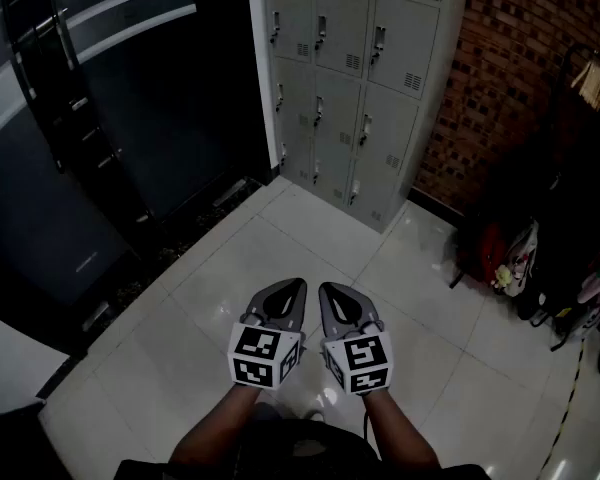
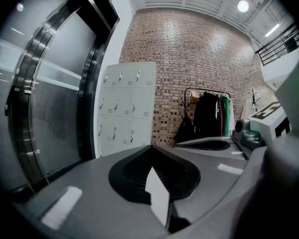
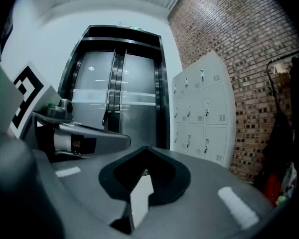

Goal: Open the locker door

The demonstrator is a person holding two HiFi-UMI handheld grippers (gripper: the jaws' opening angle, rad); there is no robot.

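A grey bank of lockers stands against the far wall, three columns wide, every door closed, each with a small handle. The lockers also show far ahead in the left gripper view, and the lockers sit at the right of the right gripper view. My left gripper and right gripper hover side by side over the floor, well short of the lockers. Both are shut with nothing between the jaws. Each gripper view shows its own closed jaws, the left gripper and the right gripper, pointing toward the lockers.
A dark glass door with a metal frame fills the left side. A brick wall runs to the right of the lockers. A clothes rack with hanging garments and bags stands at the right. White floor tiles lie between me and the lockers.
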